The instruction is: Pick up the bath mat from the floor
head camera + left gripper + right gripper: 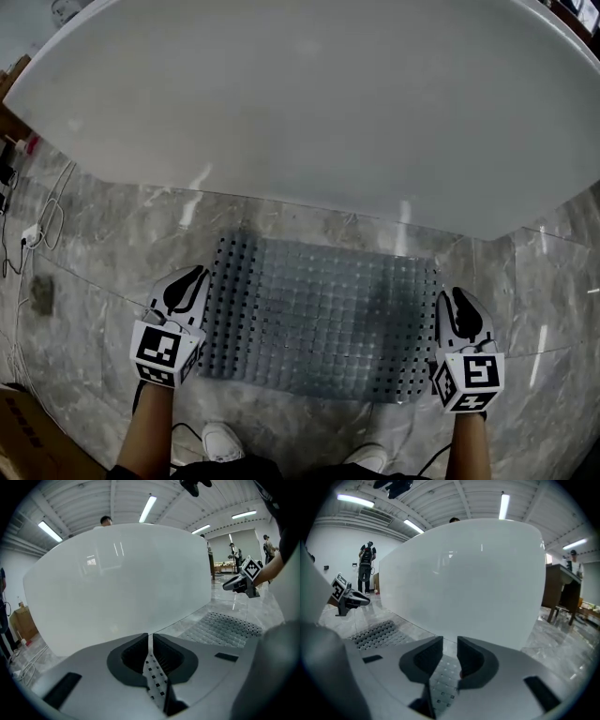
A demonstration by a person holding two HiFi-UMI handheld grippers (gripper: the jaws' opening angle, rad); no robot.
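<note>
no brand or label readable here. the only "print" is the black-and-white square markers on the cube of each gripper, and the box (26, 433) behind and to the left of the left gripper has some dark marks, too small and cut off to read.

the bath mat (319, 319) is grey, full of little square holes, and lies on the marble floor (103, 272) between the two grippers, right in front of the big white tub (309, 94).

the left gripper (194, 275) sits at the mat's left edge. in the left gripper view its jaws are pressed together on a thin strip of the mat's edge, which stands up in the slit between them. the rest of the mat runs off to its right, toward the other gripper.

the right gripper (453, 298) is at the mat's right edge. in the right gripper view its jaws stand a bit apart, with holed mat showing in the gap and below it. the pads don't look like they're pressing on it.

hard to make out:
- the tub runs out of frame on every side and blocks most of what's ahead of both grippers
- the mat's near right corner is tucked under the right gripper
- only the toes of the shoes (222, 439) show behind the grippers
- the people standing far off in the gripper views are tiny
</note>
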